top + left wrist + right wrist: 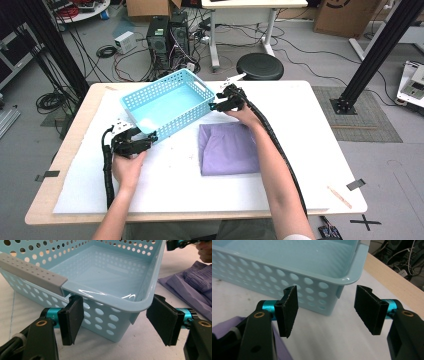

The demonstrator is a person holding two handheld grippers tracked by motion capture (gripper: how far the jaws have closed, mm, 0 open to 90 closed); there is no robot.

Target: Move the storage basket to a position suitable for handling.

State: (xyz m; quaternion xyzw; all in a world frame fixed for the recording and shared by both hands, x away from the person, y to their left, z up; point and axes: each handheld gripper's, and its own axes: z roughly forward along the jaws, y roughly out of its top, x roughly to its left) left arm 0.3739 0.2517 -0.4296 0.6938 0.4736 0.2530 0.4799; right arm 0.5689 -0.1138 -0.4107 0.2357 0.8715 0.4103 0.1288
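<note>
The bench (310, 150), under its white sheet, carries a basket (167, 102) and a folded cloth (229, 149), and both grippers are at the basket.

The basket is pale blue, perforated and empty. It sits askew on the bench, one corner toward each gripper. In the left gripper view its near corner rim (110, 297) lies between the jaws and a little beyond them, with a grey handle strip (32, 273) running off past the left-hand jaw. In the right gripper view another corner (348, 277) stands just ahead of the jaws, between them and slightly above.

The cloth is purple and lies flat, just outside the basket, below and behind the right gripper's jaws. Nothing has gone into the basket, so the work looks to be at its start.

The left gripper (150, 138) has its jaws wide apart around the corner, pads clear of the plastic, holding nothing. The right gripper (216, 104) is also well open and empty, its pads short of the wall.

What seems left: close on both corners, settle the basket, then deal with the cloth.
</note>
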